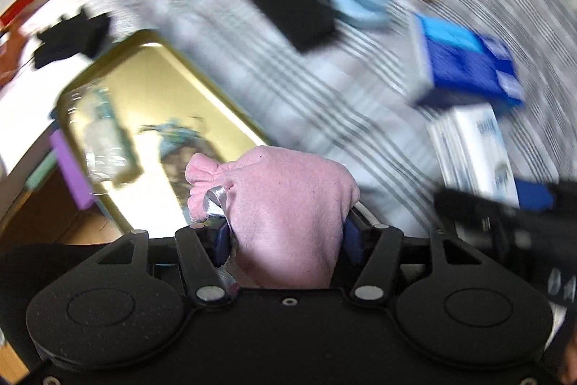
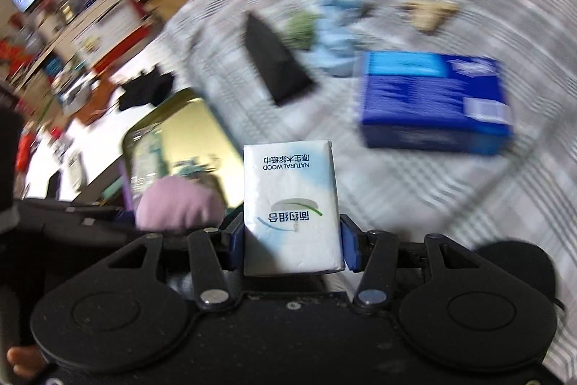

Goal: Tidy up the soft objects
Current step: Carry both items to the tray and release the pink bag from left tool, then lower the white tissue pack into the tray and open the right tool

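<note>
Left gripper pinches the pink pouch at lower centre; right gripper clamps the tissue pack. Both soft loads could slip before reaching the tray at left.

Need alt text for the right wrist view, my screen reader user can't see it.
The right gripper clamps a white tissue pack above a striped cloth. Ahead, blurred, lie a blue box and a gold tray; at left is a pink pouch.
</note>
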